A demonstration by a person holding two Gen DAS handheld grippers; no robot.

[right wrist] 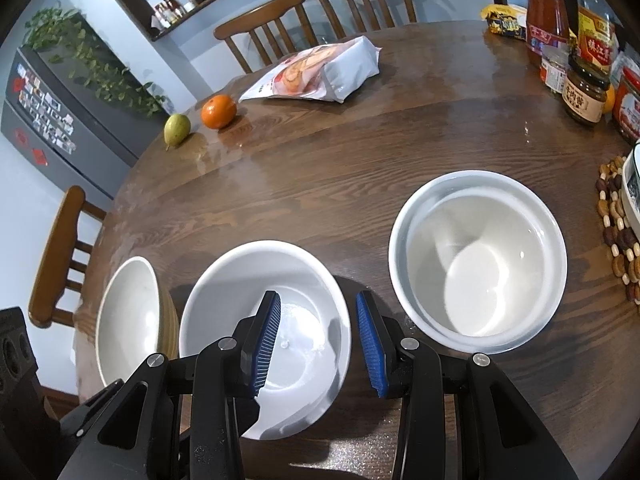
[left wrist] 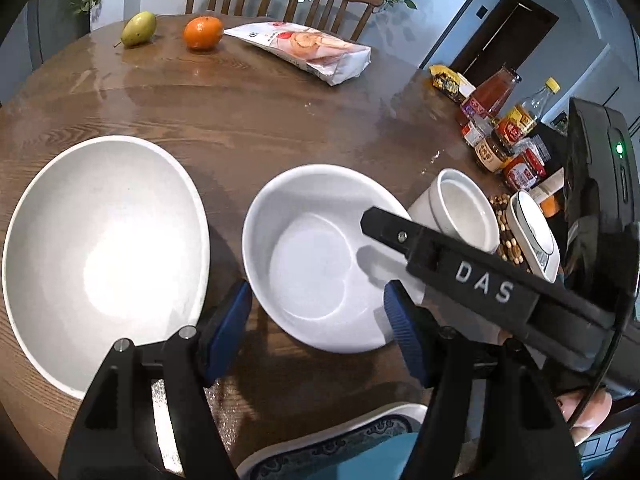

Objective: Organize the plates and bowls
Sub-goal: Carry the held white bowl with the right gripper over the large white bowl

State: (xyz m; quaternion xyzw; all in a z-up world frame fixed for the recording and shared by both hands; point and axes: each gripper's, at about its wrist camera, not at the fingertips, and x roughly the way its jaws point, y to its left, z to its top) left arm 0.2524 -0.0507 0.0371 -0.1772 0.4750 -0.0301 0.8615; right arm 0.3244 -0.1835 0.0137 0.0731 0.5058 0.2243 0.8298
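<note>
Straddling the middle bowl's (right wrist: 296, 344) right rim, my right claw (right wrist: 316, 344) gapes open. Left claw (left wrist: 318, 320) too — holding nothing, above the bench (left wrist: 248, 120).

bare table (right wrist: 320, 168) beyond bowls (right wrist: 264, 336), jars (right wrist: 584, 92) crowding right edge

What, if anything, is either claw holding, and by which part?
Nothing is held. The right claw is open astride the middle bowl's rim; the left claw is open around that bowl, not gripping.
</note>
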